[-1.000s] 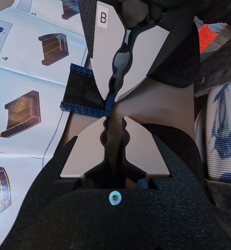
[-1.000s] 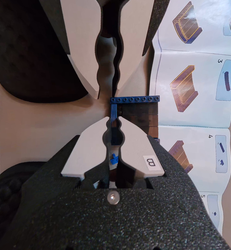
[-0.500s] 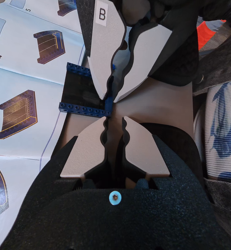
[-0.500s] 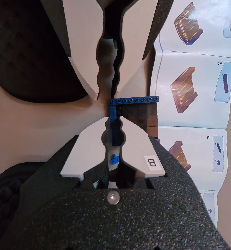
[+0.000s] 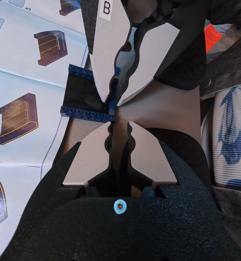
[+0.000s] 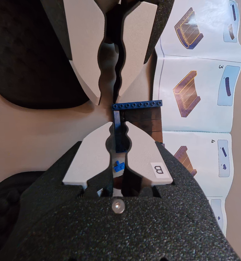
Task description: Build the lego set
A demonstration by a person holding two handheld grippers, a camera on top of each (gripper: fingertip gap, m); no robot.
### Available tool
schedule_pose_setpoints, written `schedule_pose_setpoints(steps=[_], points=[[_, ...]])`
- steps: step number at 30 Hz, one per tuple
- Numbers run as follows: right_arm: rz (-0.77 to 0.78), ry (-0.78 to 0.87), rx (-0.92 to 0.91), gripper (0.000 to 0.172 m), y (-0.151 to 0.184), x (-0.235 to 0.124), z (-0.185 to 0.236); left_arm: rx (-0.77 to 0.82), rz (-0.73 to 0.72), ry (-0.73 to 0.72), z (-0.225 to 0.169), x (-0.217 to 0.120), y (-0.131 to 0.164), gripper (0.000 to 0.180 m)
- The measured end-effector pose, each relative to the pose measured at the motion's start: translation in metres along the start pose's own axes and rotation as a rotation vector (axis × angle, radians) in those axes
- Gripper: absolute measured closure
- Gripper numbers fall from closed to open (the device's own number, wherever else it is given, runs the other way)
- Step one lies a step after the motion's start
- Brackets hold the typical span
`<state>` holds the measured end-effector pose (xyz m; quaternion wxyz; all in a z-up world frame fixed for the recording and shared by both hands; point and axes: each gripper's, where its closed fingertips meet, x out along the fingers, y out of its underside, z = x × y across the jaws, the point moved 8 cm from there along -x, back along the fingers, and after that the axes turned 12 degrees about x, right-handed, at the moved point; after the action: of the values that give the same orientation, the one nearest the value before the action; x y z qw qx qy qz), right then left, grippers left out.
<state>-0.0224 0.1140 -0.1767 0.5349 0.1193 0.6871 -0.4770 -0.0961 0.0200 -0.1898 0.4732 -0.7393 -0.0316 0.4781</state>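
The right tongs (image 6: pixel 119 123) are straddling a dark blue brick strip (image 6: pixel 117 120) that's running along one edge of a little brick build (image 6: pixel 143 120). The left pad looks like it's sitting on the strip, but there's a sliver of gap on the other side, so they're looking slightly open around it rather than pinching it.

The left tongs (image 5: pixel 119 123) are hanging open with only bare table (image 5: pixel 159 105) between the tips. Their left fingertip (image 5: pixel 107 125) is just beside the end of the studded blue beam (image 5: pixel 87 113), and I can't tell if it's touching. Both sets of tongs are pointing at each other, nearly tip to tip.

The build itself is a dark brown plate area framed by blue studded beams, sitting on the pale table right at the edge of an open instruction booklet (image 5: pixel 25 84) with pictures of the same model. A tiny bright blue piece (image 6: pixel 118 167) is lying on the table between the right tongs' fingers, further back. Off to one side there's a white cloth with blue patterning (image 5: pixel 229 134).
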Motion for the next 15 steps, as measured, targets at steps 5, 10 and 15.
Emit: schedule_pose_setpoints(steps=[5,10,15], points=[[-0.054,-0.041,0.031,0.158,-0.0009,-0.0058,0.0004,-0.002,0.002,-0.001,0.0001,0.0000,0.0000,0.161],[-0.073,-0.078,0.086,0.172,0.0007,-0.0052,-0.0052,-0.003,0.008,0.000,0.0000,0.0006,0.0002,0.161],[-0.052,-0.074,0.079,0.172,0.0019,-0.0009,-0.0043,-0.002,0.018,-0.003,-0.0003,0.0015,0.0003,0.160]])
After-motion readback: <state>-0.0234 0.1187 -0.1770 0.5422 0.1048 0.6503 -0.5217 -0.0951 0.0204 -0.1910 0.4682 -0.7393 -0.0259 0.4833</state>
